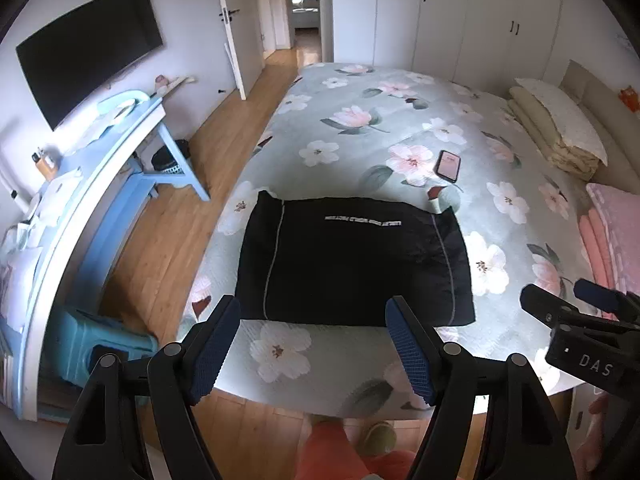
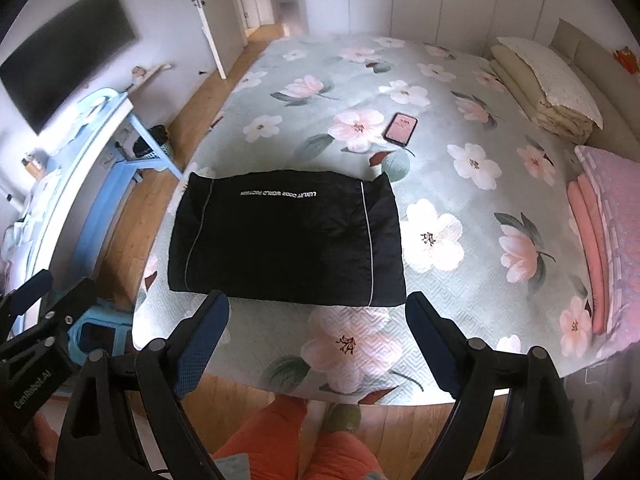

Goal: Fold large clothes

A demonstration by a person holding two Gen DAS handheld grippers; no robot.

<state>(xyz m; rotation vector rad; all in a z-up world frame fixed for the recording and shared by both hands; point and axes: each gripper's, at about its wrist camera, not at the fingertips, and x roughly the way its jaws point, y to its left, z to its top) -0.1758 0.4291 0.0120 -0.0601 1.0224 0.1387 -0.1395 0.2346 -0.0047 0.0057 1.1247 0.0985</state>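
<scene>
A black garment [image 1: 352,264] lies folded into a neat rectangle on the flowered bedspread [image 1: 360,128], near the bed's foot edge. White lettering runs across its top panel, and a thin pale seam line goes down each side.

Left of the garment, past the edge of the bed, stands a blue desk [image 1: 120,140] on the wooden floor, with a dark television [image 1: 88,52] on the wall above it.

The left gripper [image 1: 314,344] hangs above the near edge of the garment, jaws wide apart and holding nothing; its blue fingertips [image 1: 216,344] frame the garment's front hem without touching it.

The right gripper [image 2: 316,340] hangs likewise over that near edge, jaws wide and empty, the garment lying clear beyond its tips.

Beyond the garment, toward the middle of the bed, a phone [image 1: 448,165] lies face up. Right of the garment, well apart, a folded pink blanket [image 2: 600,248] rests on the bedspread, and cream pillows [image 1: 560,128] are stacked near the headboard.

Below the garment, at the bed's foot, a person's orange trouser legs [image 2: 320,440] show.
</scene>
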